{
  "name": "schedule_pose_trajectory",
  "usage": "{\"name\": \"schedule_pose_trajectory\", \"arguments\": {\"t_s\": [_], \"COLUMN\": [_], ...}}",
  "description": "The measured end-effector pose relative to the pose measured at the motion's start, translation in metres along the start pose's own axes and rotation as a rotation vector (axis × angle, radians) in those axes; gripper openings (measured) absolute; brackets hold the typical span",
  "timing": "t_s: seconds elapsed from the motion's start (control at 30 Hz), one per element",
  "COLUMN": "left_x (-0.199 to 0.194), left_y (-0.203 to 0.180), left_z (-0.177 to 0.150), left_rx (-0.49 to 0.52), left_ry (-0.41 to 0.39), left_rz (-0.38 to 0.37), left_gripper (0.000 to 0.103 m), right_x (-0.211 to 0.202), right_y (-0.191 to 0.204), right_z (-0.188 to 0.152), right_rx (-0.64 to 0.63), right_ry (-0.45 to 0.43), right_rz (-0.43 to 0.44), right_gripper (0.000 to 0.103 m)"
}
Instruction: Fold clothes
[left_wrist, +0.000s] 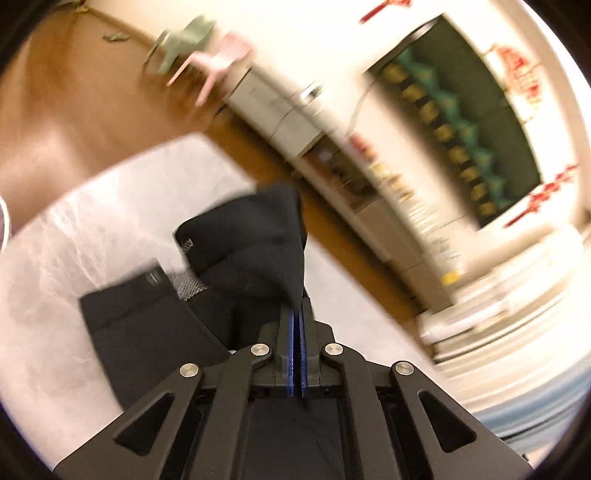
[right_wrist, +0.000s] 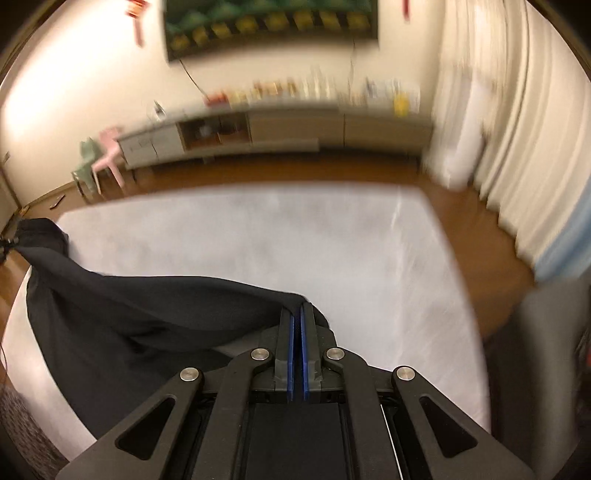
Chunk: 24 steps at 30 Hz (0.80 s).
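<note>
From the left wrist, the left gripper (left_wrist: 298, 308) pinches a bunched fold of the black fabric garment (left_wrist: 243, 243) between its blue-padded fingers, lifted above the white marbled table (left_wrist: 74, 236). The rest of the cloth trails near and left onto the table. Everything beyond is motion-blurred.

From the right wrist, the right gripper (right_wrist: 297, 310) is clamped on another edge of the garment (right_wrist: 129, 314), which stretches left across the table (right_wrist: 295, 236); its far-left end is cut off. The low wooden sideboard (right_wrist: 280, 129) is smeared.
</note>
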<state>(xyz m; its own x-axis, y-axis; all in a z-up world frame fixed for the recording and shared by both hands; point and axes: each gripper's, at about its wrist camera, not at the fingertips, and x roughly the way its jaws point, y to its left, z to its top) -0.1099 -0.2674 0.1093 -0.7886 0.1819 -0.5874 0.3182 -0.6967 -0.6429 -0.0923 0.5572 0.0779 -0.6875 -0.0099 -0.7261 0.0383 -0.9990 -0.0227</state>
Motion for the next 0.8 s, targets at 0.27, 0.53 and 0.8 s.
{"name": "schedule_pose_trajectory", "arguments": {"t_s": [0.27,0.53,0.8], "left_x": [-0.042,-0.005,0.019], "left_y": [0.101,0.05,0.056], "left_z": [-0.069,-0.112,-0.088], "left_rx": [-0.105,0.08,0.04], "left_ry": [0.113,0.217,0.094], "left_rz": [0.093,0.133,0.174], "left_gripper": [0.002,0.055,0.066], "right_x": [-0.033,0.006,-0.01], "right_y": [0.036,0.039,0.053], "right_z": [-0.134,-0.209,-0.166], "right_rx": [-0.319,-0.338,-0.308], "right_ry": [0.207,0.439,0.327], "right_rz": [-0.049,0.015,0.1], "right_gripper": [0.003,0.011,0.053]}}
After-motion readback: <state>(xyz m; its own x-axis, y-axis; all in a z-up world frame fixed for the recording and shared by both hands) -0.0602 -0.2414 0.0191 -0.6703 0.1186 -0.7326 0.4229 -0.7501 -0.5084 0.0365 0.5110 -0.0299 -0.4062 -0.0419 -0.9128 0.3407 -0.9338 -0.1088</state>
